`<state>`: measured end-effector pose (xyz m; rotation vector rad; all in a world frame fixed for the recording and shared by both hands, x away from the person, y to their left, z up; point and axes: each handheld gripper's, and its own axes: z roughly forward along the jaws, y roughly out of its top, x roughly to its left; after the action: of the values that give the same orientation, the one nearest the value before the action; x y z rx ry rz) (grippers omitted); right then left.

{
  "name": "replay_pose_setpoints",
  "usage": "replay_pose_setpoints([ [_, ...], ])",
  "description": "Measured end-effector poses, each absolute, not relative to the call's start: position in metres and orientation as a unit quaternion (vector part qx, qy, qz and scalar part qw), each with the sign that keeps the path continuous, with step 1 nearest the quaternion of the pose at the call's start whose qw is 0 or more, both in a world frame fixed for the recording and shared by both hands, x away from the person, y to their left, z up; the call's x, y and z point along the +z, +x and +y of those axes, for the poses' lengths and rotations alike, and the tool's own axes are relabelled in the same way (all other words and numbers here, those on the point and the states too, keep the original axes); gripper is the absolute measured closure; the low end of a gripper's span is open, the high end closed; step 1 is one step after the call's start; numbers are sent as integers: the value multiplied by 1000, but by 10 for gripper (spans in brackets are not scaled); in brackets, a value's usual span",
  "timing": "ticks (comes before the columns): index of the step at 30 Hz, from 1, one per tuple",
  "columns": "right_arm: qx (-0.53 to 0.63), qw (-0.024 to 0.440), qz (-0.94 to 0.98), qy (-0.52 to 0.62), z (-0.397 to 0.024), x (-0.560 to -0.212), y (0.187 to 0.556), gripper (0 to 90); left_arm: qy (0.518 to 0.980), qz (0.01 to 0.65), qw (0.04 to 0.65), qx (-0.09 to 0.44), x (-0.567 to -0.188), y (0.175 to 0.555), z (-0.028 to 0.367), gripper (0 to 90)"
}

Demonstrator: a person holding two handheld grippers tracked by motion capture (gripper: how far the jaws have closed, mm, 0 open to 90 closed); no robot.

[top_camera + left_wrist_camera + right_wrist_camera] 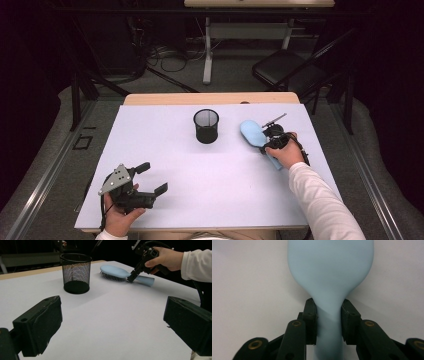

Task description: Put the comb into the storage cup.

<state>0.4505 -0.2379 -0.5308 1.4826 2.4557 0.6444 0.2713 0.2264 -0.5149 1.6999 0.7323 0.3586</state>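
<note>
hairbrush: 1 | mesh cup: 1 | tongs: 2 | table: 1

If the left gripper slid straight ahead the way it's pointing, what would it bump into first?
Probably nothing close by. The left gripper is open, with bare table ahead. Farther on, the blue hairbrush lies nearest that line; the mesh cup sits off to the side. Depth is hard to judge.

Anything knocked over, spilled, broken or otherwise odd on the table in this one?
Nothing stands out. The mesh cup stands upright on the white table. The blue hairbrush lies bristles down beside it, unbroken, with the right claw closed on its neck. The left claw rests open near the front edge, holding nothing.
</note>
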Motion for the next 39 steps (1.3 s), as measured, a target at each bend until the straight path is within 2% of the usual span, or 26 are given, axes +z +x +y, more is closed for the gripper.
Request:
replay_pose_setpoints([
  [25, 273, 105, 811, 506, -250, -516, 437, 697, 730, 314, 587, 152, -515, 272, 226, 23],
  [39, 318, 117, 802, 492, -248, -495, 420, 697, 730, 316, 587, 154, -515, 271, 226, 23],
])
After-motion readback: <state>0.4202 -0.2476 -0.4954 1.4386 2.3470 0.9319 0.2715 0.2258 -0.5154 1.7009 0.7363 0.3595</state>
